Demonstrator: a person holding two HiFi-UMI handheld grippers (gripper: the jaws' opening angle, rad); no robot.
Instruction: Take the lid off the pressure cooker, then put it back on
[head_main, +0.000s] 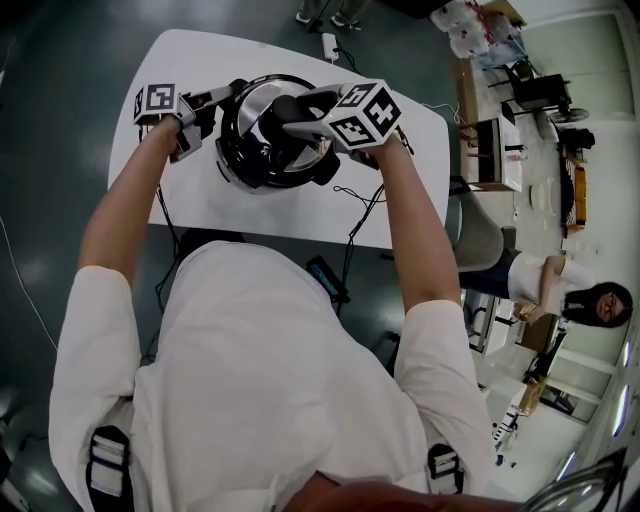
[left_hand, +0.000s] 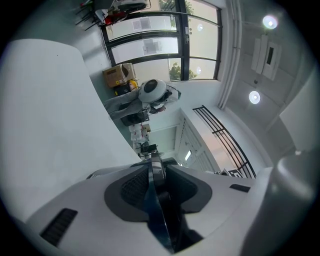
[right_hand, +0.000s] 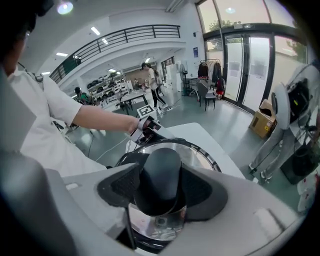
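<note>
The black pressure cooker stands mid-table at 12 o'clock, its shiny steel lid seated. The left tool, at the cooker's 9 o'clock, pinches its thin dark side handle narrowly. The right tool clamps wide on the black lid handle. I'd expect a twist next.

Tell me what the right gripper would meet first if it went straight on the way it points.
The black handle of the lid, which sits gripped between the right gripper's jaws. Past that, probably the lid's steel top.

White short-sleeved shirt, black strap buckles, white jaws with dark textured pads, black-and-white marker cubes.
</note>
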